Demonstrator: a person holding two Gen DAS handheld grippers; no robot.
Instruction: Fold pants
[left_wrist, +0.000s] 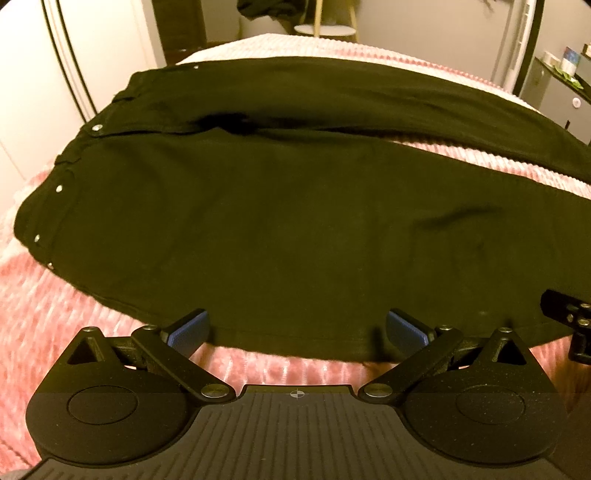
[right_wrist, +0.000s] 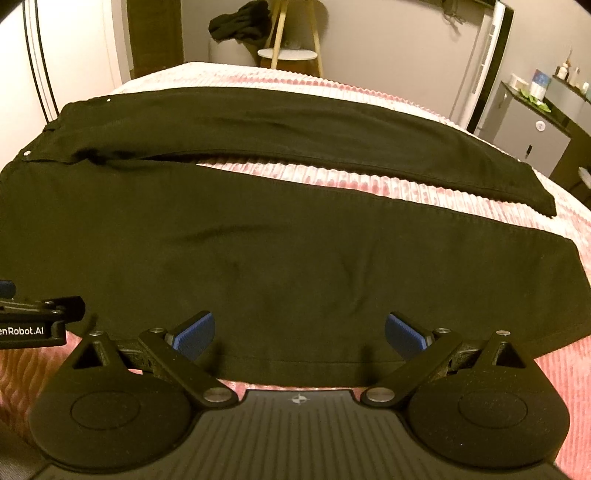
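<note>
So the black pants (left_wrist: 288, 206) are laid out flat on a pink ribbed blanket (left_wrist: 44, 317), running crosswise in front of both grippers. Long axis goes left to right: waistband (left_wrist: 55, 192) (the end with the little metal rivets) sits off to the left of the left gripper (left_wrist: 297, 330), and the leg cuffs (right_wrist: 569, 280) end up to the right of the right gripper (right_wrist: 299, 332). The two legs aren't stacked, they splay apart toward the cuffs, with a wedge of blanket showing between them. The near leg lies right ahead of the fingers, the far leg (right_wrist: 295, 129) beyond it.

Left gripper: jaws spread wide, nothing between them. Its blue pads (left_wrist: 190, 330) hover right at the near edge of the near leg; whether they touch the fabric I can't tell.

Right gripper: same deal, spread wide and empty, blue pads (right_wrist: 194, 332) over the near hem edge of that leg, contact unclear.

The two grippers are side by side, near each other. Each one's edge pokes into the other's view.

Past the blanket, straight ahead, there's a small round white table (right_wrist: 287, 54) with wooden legs, and some dark clothing (right_wrist: 238, 24) piled to its left.
</note>
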